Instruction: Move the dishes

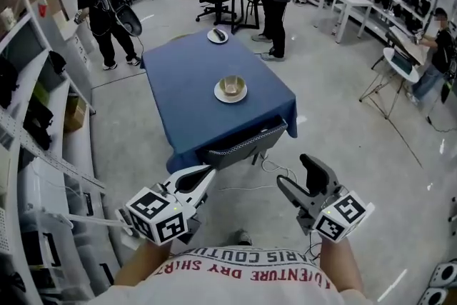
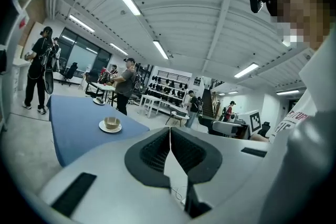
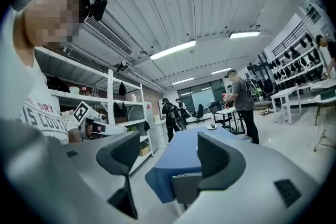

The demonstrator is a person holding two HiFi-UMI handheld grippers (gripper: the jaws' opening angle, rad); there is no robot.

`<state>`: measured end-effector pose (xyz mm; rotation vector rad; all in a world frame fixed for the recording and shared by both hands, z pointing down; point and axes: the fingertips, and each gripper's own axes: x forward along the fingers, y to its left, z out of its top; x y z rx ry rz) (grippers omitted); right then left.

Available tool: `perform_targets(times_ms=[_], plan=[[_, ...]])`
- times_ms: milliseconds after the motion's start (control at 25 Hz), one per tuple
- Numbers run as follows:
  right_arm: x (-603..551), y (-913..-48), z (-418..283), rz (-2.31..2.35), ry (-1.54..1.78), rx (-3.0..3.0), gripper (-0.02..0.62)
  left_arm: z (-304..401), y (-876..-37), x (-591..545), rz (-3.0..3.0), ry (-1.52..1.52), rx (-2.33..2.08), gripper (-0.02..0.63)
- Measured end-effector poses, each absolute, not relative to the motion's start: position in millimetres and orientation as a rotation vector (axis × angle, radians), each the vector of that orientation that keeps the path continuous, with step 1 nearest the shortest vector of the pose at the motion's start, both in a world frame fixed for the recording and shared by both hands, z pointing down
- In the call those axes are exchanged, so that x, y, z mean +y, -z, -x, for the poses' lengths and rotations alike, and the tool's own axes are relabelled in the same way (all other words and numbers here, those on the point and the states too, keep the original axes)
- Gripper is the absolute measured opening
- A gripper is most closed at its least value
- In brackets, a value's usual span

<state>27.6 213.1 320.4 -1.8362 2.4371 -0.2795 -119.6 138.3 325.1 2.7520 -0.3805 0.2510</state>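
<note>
- My left gripper (image 1: 203,175) points forward and slightly down, with its jaws pressed together and nothing between them.
- My right gripper (image 1: 298,173) is level beside it, its jaws wide apart and empty.
- My forearms (image 1: 139,264) reach forward, apart.

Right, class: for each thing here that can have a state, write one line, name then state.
left hand-held gripper: shut, empty
right hand-held gripper: open, empty
bowl: upright on its saucer, on the table
far plate: flat, holding something dark
chair: pushed in at the table's near end
</note>
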Motion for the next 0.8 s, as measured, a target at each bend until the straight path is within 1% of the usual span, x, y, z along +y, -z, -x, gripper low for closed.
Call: perform_targets(times_ms=[320,800], plan=[[169,-327,-86,1.806,0.267,2.486,0.33,59,-333,94,-2.746,-0.258,-0.454,0.029],[119,-341,-124,1.791,0.286,2.537,0.33,30,-350,45,-2.718,-0.251,-0.509,0.029]])
